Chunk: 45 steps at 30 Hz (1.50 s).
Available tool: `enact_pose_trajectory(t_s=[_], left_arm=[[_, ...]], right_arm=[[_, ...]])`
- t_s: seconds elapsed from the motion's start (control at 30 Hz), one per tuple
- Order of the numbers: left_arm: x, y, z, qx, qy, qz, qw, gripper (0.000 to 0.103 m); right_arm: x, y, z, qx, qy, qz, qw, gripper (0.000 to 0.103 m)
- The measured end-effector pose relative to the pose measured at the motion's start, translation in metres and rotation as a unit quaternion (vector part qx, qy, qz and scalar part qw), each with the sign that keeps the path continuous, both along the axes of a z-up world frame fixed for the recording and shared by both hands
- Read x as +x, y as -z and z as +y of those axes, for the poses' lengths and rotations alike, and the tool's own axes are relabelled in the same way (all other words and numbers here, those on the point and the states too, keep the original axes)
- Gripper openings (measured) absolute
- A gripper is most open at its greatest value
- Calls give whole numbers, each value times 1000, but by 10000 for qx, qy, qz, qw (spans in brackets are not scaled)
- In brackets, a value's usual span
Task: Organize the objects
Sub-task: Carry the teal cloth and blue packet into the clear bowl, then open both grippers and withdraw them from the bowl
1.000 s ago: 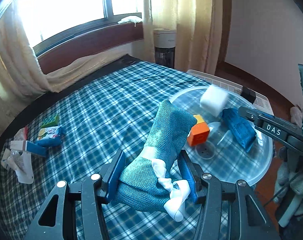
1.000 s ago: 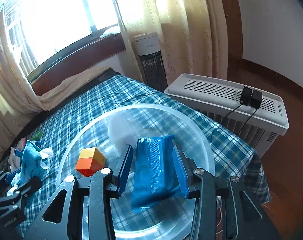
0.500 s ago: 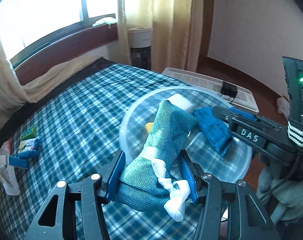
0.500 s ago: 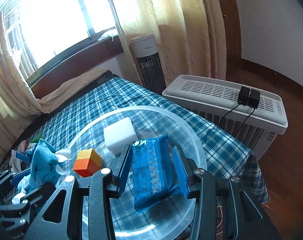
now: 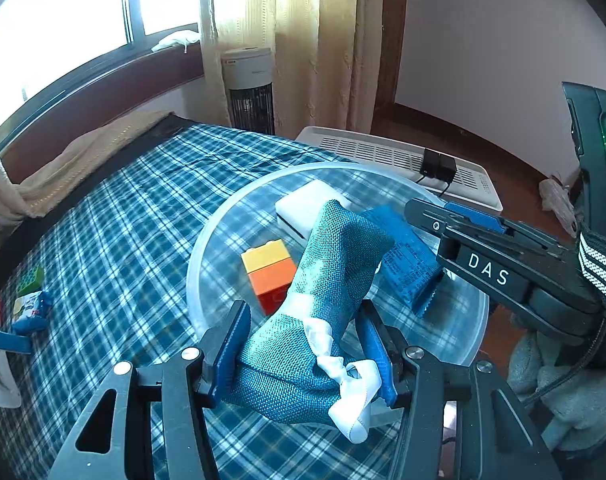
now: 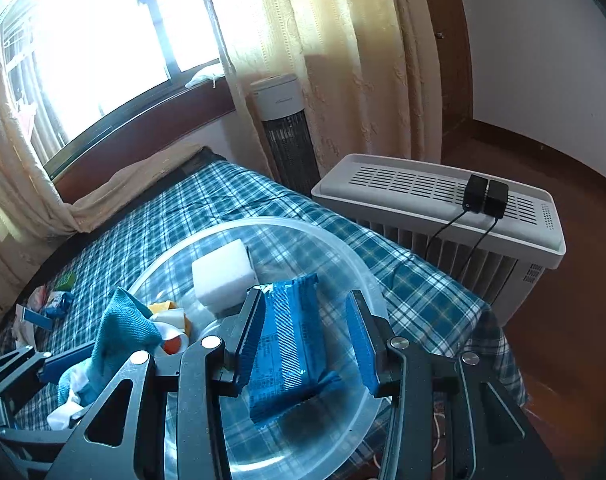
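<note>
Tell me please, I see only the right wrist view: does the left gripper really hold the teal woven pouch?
Observer: Yes. In the left wrist view the left gripper is closed on the teal woven pouch, one pad on each side.
Operator: That pouch hides most of a block from me. What is it?
Observer: A toy block, yellow on top and orange below, standing upright inside the clear round plastic bowl.

Home bedroom: curtained window (image 6: 103, 52), plaid-covered bed (image 5: 115, 216).

A blue plaid bed (image 5: 115, 216) carries a clear bowl (image 5: 207, 248) and small toys (image 5: 29, 300).
</note>
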<state>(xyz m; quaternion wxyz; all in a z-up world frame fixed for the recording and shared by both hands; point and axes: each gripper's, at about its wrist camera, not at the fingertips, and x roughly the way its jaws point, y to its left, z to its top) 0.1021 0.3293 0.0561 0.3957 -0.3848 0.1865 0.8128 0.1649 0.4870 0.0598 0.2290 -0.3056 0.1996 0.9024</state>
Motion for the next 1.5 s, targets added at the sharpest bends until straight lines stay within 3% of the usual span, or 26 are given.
enact_pose_trajectory(t_s=[0.3,0.87,1.2,1.5], left_arm=[[-3,-2,-4,119,-54,-23,9999,74],[-23,-7,-35,250,-491,-14,9985,78],[-28,-17,-57,413,-667,75,9969,85],[-51,-22,-100,512,-1219,39,9912,87]], right_arm=[[1,-1,2,8,52,-8,10000,44],[-7,-11,-21,133,-100,20,9999,44],[-18,-15,-44,169,-361,44,9992,44],[-33,-21,-71,174,-633,162,9977,44]])
